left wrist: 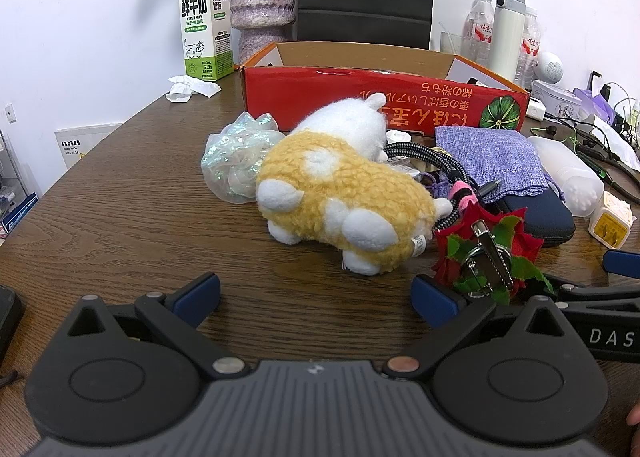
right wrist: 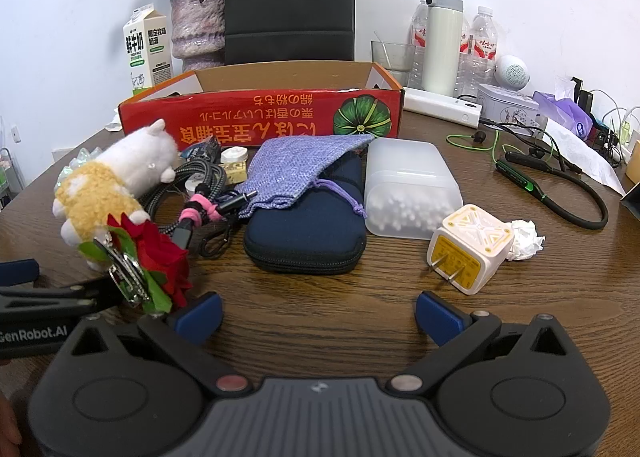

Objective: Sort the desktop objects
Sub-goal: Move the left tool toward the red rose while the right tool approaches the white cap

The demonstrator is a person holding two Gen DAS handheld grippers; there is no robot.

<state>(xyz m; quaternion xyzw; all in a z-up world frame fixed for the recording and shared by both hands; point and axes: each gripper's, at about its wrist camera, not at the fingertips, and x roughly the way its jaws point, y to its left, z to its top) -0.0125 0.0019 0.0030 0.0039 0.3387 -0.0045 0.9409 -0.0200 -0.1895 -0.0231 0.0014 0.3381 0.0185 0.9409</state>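
Note:
A red cardboard box (left wrist: 360, 97) (right wrist: 260, 117) stands open at the back of the wooden table. In front of it lie a yellow-and-white plush toy (left wrist: 340, 197) (right wrist: 104, 185), a red fabric rose with a metal clip (left wrist: 488, 253) (right wrist: 148, 261), a braided cable (right wrist: 188, 185), a purple pouch (right wrist: 296, 169), a navy case (right wrist: 308, 233), a cotton-swab box (right wrist: 408, 189) and a white plug adapter (right wrist: 468, 249). My left gripper (left wrist: 316, 297) is open and empty, just short of the plush. My right gripper (right wrist: 318, 317) is open and empty before the navy case.
A milk carton (left wrist: 206, 21), a vase (left wrist: 262, 1), a dark bag (right wrist: 288, 1), bottles and a thermos (right wrist: 442, 41) line the back. An iridescent wrap (left wrist: 236, 161) lies left of the plush. Crumpled tissue (right wrist: 524, 239), a neckband earphone (right wrist: 560, 193) and cables lie at right.

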